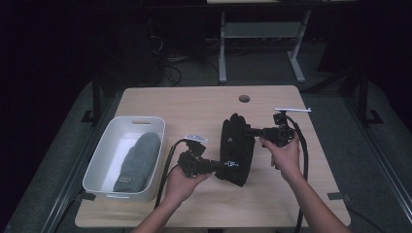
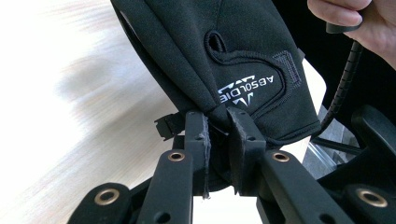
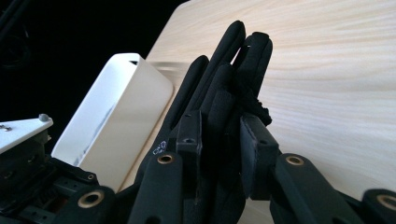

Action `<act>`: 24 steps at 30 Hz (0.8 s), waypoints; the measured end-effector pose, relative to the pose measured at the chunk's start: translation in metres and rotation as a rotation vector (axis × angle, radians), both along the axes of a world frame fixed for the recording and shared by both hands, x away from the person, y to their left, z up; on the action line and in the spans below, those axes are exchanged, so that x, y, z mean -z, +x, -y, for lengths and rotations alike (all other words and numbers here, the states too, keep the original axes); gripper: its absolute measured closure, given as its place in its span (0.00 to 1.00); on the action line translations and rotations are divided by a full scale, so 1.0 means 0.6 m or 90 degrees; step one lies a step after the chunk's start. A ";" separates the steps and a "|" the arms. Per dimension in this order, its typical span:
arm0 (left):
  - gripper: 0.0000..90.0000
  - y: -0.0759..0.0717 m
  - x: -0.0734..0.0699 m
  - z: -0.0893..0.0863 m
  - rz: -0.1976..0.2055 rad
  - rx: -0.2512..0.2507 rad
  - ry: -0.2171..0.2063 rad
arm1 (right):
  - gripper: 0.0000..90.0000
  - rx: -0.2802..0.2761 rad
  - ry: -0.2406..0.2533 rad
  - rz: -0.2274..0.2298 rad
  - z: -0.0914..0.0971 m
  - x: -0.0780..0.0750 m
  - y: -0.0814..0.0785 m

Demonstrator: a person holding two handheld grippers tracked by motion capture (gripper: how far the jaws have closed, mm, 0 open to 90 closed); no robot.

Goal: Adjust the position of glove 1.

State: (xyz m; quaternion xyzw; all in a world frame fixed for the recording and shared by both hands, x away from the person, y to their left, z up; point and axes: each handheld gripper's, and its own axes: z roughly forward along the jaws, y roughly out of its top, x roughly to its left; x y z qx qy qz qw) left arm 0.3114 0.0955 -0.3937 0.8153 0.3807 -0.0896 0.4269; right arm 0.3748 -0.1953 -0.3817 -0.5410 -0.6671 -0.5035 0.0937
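A black glove [image 1: 236,148] with white lettering is held over the middle of the wooden table [image 1: 194,104]. My left gripper [image 1: 228,165] is shut on the glove's cuff end, and in the left gripper view the cuff [image 2: 243,74] is pinched between the pads. My right gripper [image 1: 248,131] is shut on the finger end of the glove. In the right gripper view the glove's fingers [image 3: 219,98] stick up between the jaws. A hand grips each tool.
A white bin [image 1: 108,165] stands at the table's left with a grey glove [image 1: 139,160] lying inside; its wall [image 3: 112,112] shows in the right gripper view. A cable hole [image 1: 244,98] sits near the far edge. Table legs and cables lie beyond.
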 end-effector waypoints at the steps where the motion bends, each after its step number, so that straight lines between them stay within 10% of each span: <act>1: 0.88 0.000 0.000 0.000 0.000 0.000 0.000 | 0.80 0.000 0.000 0.000 0.000 0.000 0.000; 24: 0.88 -0.005 -0.039 -0.064 0.021 -0.029 -0.011 | 0.80 -0.043 0.010 0.010 -0.074 -0.038 0.030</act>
